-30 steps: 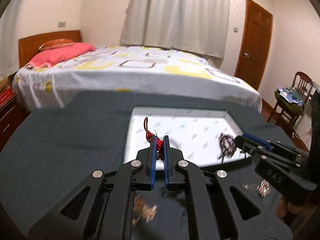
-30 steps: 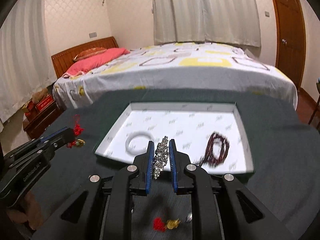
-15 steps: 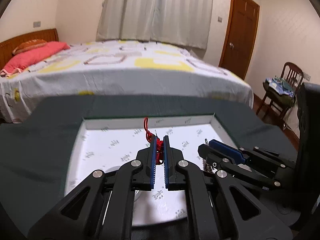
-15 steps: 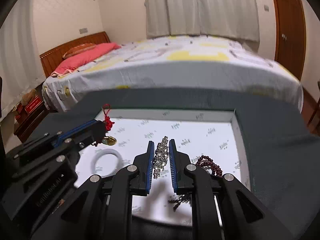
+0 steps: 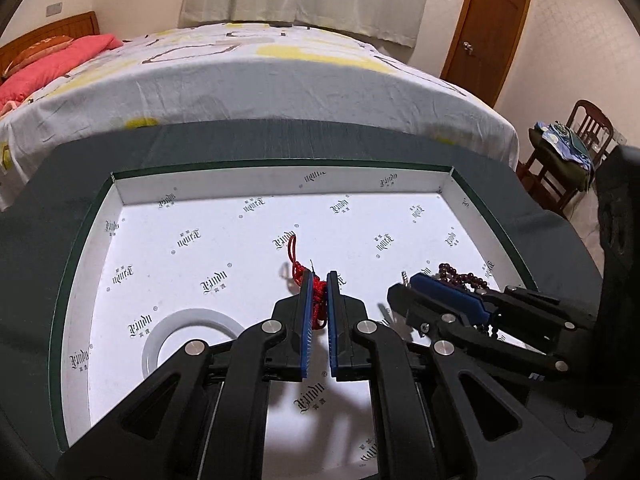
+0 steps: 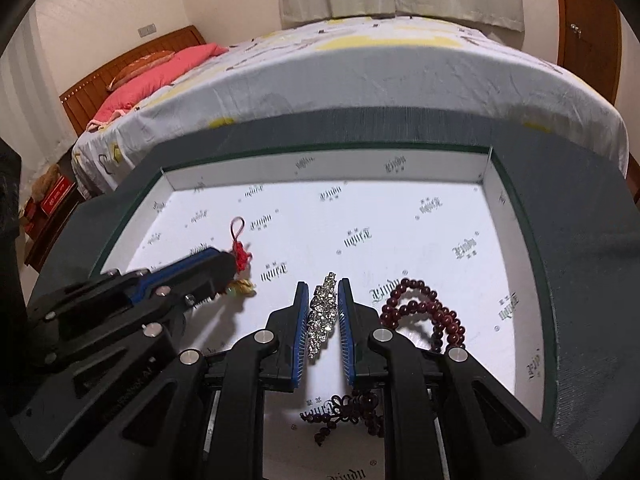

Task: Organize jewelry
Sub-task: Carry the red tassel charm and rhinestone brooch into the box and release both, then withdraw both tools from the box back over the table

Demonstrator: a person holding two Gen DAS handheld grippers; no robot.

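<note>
Jewelry now hangs low inside the white printed shallow box (image 5: 280, 188): left gripper (image 5: 319, 278) pinches a red knotted cord charm (image 5: 316, 296), right gripper (image 6: 324, 292) clamps a rhinestone clip (image 6: 322, 312). Dark red bead bracelet (image 6: 420, 312) lies at three o'clock, white bangle (image 5: 192, 336) at nine.
</note>
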